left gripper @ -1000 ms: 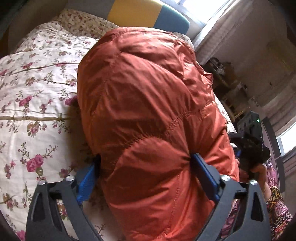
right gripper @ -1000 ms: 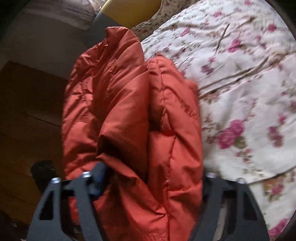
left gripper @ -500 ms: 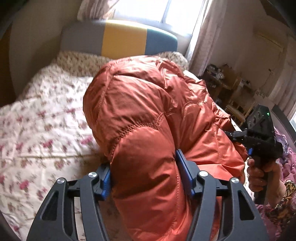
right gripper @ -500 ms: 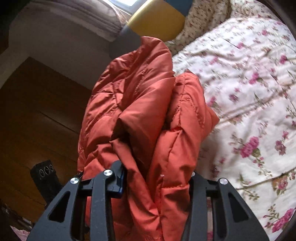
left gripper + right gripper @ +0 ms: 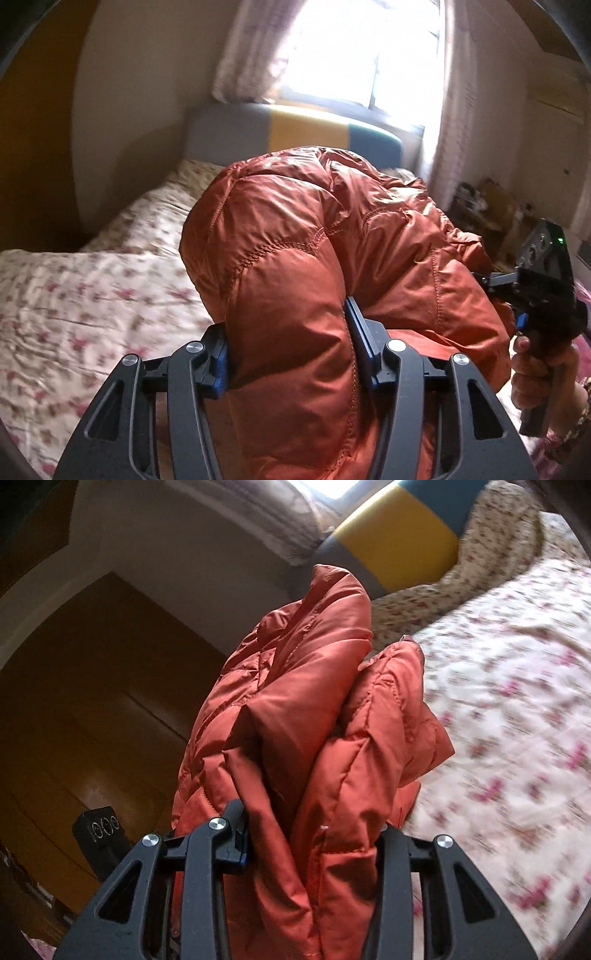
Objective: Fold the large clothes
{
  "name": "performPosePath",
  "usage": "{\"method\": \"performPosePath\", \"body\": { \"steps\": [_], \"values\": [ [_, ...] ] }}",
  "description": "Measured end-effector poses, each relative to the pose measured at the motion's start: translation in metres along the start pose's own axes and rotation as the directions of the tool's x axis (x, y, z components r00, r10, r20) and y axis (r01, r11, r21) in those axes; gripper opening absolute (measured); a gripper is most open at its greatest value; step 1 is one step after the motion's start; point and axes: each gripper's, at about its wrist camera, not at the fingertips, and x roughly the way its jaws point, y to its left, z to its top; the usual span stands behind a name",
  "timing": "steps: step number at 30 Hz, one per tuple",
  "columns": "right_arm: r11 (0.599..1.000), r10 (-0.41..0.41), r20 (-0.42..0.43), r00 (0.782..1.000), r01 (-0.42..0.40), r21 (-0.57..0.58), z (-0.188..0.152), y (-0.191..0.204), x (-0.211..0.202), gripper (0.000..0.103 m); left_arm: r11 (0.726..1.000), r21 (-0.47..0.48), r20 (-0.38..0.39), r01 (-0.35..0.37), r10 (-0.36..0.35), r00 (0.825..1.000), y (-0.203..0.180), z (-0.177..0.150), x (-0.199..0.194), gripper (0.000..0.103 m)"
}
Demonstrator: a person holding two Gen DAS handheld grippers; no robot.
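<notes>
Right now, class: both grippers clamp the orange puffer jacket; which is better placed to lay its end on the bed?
Probably the right gripper: the floral bedspread lies directly beside its jacket bundle.

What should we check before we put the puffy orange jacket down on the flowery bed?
1. Left gripper shut on the orange jacket: ok.
2. Right gripper shut on the jacket too: ok.
3. Jacket bunched thickly in both grips, not flat: not ok.
4. Floral bedspread bare beside the jacket for laying it down: ok.
5. Jacket's hanging bottom edge off the bed: cannot tell.
</notes>
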Motion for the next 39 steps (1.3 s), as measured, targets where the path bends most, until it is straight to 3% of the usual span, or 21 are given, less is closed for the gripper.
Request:
{"method": "performPosePath", "body": {
  "steps": [3,6,9,12,14,18,20,23,25,27,29,30,31,32,33,37,39],
  "values": [
    [1.000,-0.010,-0.014,1.000,0.010,-0.007,-0.003,0.008,0.044,0.035,0.998,-0.001,0.026,-0.067,0.067,0.997,0.031,0.000,0.008,0.052],
    [0.998,-0.057,-0.051,0.997,0.055,-0.028,-0.014,0.014,0.084,0.035,0.993,-0.028,0.002,-0.115,0.115,0.993,0.067,-0.007,0.021,0.052],
    [0.986,-0.160,-0.085,0.983,0.156,-0.056,-0.035,0.015,0.112,0.051,0.986,-0.088,-0.073,-0.139,0.133,0.988,0.102,-0.024,0.033,0.054],
    [0.981,-0.188,-0.088,0.978,0.182,-0.071,-0.055,0.009,0.114,0.064,0.983,-0.142,-0.089,-0.118,0.106,0.990,0.123,-0.044,0.030,0.064],
    [0.978,-0.202,-0.090,0.975,0.197,-0.066,-0.066,0.005,0.102,0.066,0.987,-0.106,-0.086,-0.119,0.110,0.990,0.121,-0.054,0.022,0.065],
    [0.941,-0.336,-0.087,0.938,0.329,-0.084,-0.096,0.007,0.072,0.066,0.988,-0.086,-0.096,-0.128,0.119,0.988,0.106,-0.064,0.005,0.068],
    [0.934,-0.358,-0.100,0.928,0.354,-0.058,-0.110,0.005,0.062,0.066,0.989,-0.068,-0.094,-0.131,0.124,0.988,0.097,-0.068,-0.004,0.068],
    [0.913,-0.407,-0.138,0.903,0.405,-0.050,-0.129,0.000,0.065,0.068,0.982,0.001,-0.138,-0.187,0.185,0.973,0.089,-0.078,0.006,0.068],
    [0.901,-0.432,-0.137,0.891,0.432,-0.037,-0.130,-0.003,0.067,0.069,0.980,0.015,-0.154,-0.196,0.196,0.969,0.091,-0.081,0.013,0.068],
    [0.874,-0.487,-0.119,0.865,0.481,-0.078,-0.133,0.012,0.063,0.069,0.979,0.009,-0.177,-0.204,0.202,0.963,0.091,-0.078,0.012,0.068],
    [0.871,-0.490,-0.107,0.865,0.479,-0.113,-0.133,0.026,0.059,0.068,0.977,0.005,-0.205,-0.213,0.210,0.956,0.089,-0.073,0.005,0.068],
    [0.870,-0.489,-0.094,0.867,0.477,-0.125,-0.133,0.032,0.055,0.068,0.975,0.008,-0.211,-0.222,0.219,0.953,0.087,-0.071,0.000,0.075],
    [0.866,-0.492,-0.062,0.868,0.481,-0.135,-0.137,0.044,0.045,0.073,0.972,0.012,-0.213,-0.234,0.231,0.949,0.083,-0.070,-0.005,0.082],
    [0.864,-0.493,-0.042,0.869,0.484,-0.141,-0.139,0.049,0.039,0.083,0.968,0.016,-0.211,-0.251,0.249,0.945,0.080,-0.068,-0.011,0.096],
    [0.859,-0.498,-0.024,0.867,0.489,-0.152,-0.143,0.059,0.031,0.086,0.961,0.020,-0.201,-0.275,0.273,0.941,0.075,-0.068,-0.020,0.098],
    [0.845,-0.502,0.013,0.865,0.493,-0.205,-0.158,0.092,0.015,0.098,0.936,0.024,-0.161,-0.351,0.350,0.923,0.055,-0.069,-0.053,0.100],
    [0.825,-0.521,0.033,0.853,0.513,-0.237,-0.163,0.108,0.010,0.101,0.925,0.014,-0.144,-0.380,0.378,0.915,0.046,-0.072,-0.068,0.100]
  ]
}}
